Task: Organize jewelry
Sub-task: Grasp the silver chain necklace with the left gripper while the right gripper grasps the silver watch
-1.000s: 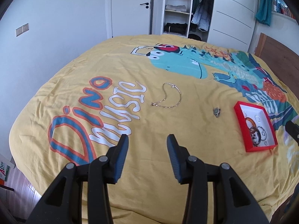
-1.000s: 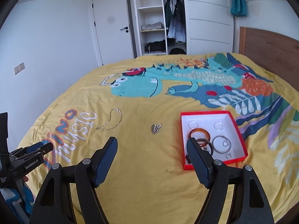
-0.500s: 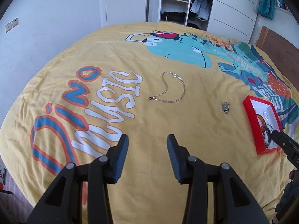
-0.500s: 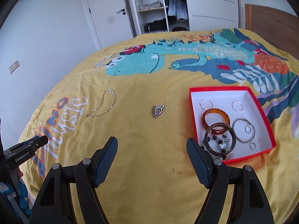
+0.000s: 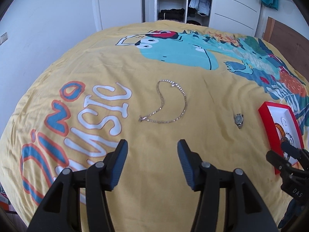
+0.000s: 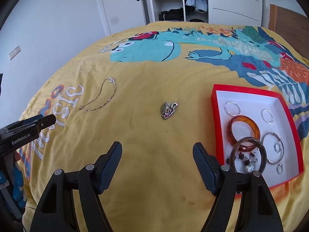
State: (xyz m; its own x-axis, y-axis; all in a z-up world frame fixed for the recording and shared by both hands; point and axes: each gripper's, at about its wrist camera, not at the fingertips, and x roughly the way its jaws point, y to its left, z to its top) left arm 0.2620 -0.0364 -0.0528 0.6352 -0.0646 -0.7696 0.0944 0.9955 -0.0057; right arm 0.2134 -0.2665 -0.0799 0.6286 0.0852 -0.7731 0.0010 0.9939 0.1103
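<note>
On the bed [image 5: 81,61], left tongs [image 5: 152,160] and right tongs [image 6: 157,163] gape empty; chain necklace [image 5: 168,100] and watch [image 6: 167,109] lie mid-quilt, well apart; red box [image 6: 251,92] toward headboard edge.

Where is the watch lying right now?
The watch lies loose on the yellow bedspread, between the chain to its left and the red box to its right, ahead of the open right gripper.
</note>
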